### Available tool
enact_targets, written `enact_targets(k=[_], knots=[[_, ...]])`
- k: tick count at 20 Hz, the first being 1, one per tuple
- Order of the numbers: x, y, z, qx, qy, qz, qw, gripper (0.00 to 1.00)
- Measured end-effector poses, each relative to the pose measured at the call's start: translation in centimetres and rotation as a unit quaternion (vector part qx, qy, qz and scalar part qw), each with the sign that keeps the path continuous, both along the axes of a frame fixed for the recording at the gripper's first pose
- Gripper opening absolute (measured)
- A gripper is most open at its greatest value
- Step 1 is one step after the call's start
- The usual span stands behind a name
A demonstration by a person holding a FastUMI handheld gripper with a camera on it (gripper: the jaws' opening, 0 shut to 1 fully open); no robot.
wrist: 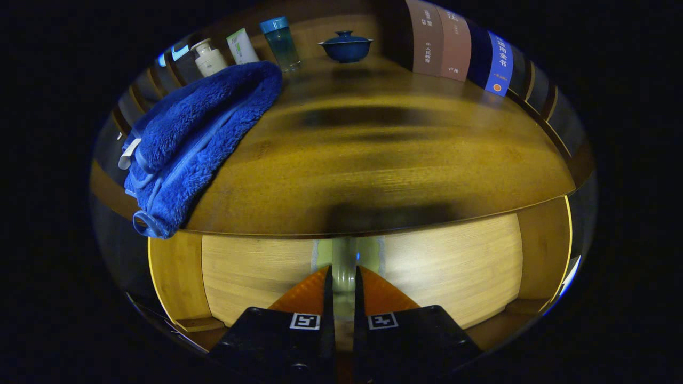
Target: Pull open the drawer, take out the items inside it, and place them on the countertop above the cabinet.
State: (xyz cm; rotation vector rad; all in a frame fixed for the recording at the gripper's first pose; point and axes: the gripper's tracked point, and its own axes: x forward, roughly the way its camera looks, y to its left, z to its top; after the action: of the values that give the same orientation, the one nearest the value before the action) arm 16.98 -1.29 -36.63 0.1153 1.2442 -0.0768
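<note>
My gripper [343, 274] is shut on the drawer's handle [344, 256], a pale upright bar that stands between the two fingertips. Behind the handle lies the light wooden drawer front [453, 266], set in the darker cabinet frame [176, 277]. Just above it spreads the brown wooden countertop [384, 165]. What is inside the drawer is hidden.
A fluffy blue towel [197, 138] drapes over the countertop's left front edge. At the back stand a white bottle [209, 58], a white tube [241, 46], a blue cup [280, 42] and a blue lidded bowl [346, 47]. Several books [459, 48] stand at the back right.
</note>
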Motion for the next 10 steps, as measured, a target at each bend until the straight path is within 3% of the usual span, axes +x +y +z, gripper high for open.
enact_targets(k=[5,10], knots=[[-1.4,0.4,0.9,0.001,-0.014,0.007,1.0,0.18],[-4.0,0.4,5.8,0.009,-0.066,0.01,0.998,0.18]])
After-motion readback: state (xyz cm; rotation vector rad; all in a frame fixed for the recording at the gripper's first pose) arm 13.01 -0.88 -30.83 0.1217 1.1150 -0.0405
